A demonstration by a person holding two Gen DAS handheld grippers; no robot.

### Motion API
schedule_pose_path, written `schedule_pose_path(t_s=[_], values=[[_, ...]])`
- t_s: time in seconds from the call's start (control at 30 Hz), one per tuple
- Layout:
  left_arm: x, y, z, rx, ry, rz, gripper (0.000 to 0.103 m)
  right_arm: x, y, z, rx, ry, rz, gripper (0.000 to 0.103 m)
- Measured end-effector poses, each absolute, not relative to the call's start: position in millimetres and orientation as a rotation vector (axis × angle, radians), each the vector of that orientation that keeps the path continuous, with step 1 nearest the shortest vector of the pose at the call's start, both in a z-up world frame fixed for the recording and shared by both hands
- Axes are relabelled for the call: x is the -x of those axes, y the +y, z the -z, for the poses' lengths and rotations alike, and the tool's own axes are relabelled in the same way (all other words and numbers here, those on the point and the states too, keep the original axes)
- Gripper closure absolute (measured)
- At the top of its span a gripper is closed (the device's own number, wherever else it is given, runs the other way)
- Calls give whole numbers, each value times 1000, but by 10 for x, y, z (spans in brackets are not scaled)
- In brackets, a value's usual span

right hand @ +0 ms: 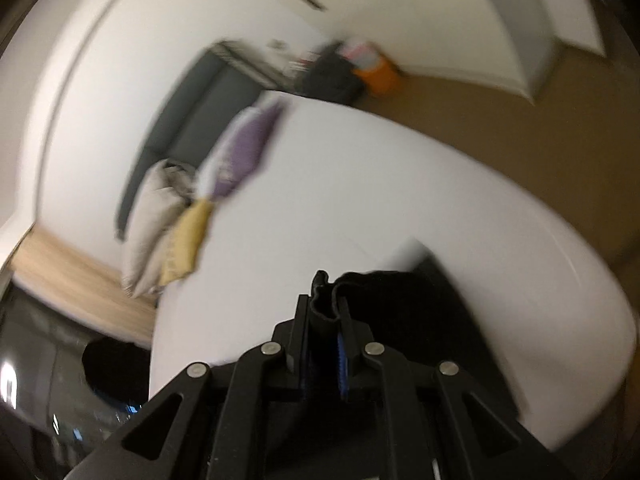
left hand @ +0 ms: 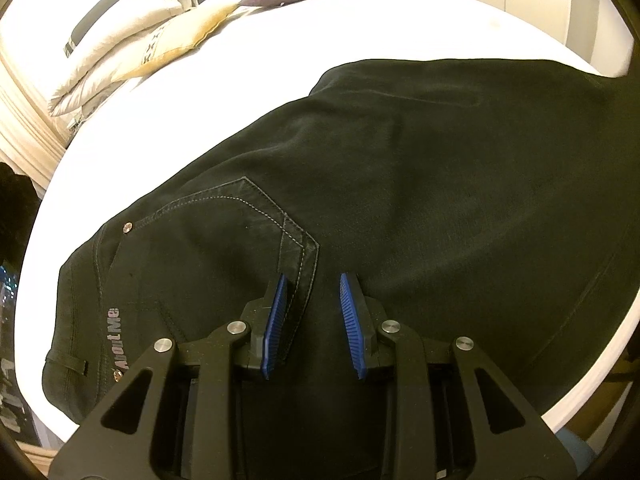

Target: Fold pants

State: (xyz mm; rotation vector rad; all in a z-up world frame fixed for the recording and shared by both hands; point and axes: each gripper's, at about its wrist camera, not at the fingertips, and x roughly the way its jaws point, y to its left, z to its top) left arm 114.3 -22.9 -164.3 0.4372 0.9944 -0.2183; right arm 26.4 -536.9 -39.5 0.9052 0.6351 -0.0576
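The black denim pants [left hand: 360, 184] with pale stitching lie spread across the white bed [left hand: 224, 92], waistband and pocket toward the near edge, legs running away to the right. The left gripper [left hand: 313, 312] hovers just above the seat near the pocket corner, its 2 blue ribbed fingers [left hand: 276, 320] parted with nothing between them, probably placed to pin the cloth as an anchor. The right gripper [right hand: 325, 312] is clamped on a bunched fold of the pants [right hand: 384, 300], lifted so it can be carried over; that view is blurred. Cream, yellow and purple pillows [left hand: 132, 40] crowd the far side, but bare sheet around the pants leaves room to fold
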Motion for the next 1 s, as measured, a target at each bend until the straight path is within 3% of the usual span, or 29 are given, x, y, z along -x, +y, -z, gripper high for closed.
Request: schedule_pose_path(t_s=[0.17, 0.23, 0.27, 0.33, 0.63, 1.0], values=[[-1222, -80, 1590, -381, 993, 205, 72, -658, -4994, -509, -652, 519, -92, 92], [-1241, -39, 1595, -381, 986, 179, 57, -644, -4920, -586, -595, 478, -126, 92], [-1256, 7, 1596, -366, 983, 176, 57, -612, -4923, -562, -580, 461, -135, 92], [-1276, 71, 1593, -338, 986, 186, 56, -588, -5020, -353, -579, 503, -67, 92], [-1313, 78, 1597, -357, 995, 185, 56, 387, -5567, 1626, -1038, 764, 168, 92], [-1314, -126, 1639, -377, 1008, 170, 55, 527, -5531, 1475, -985, 765, 181, 92]])
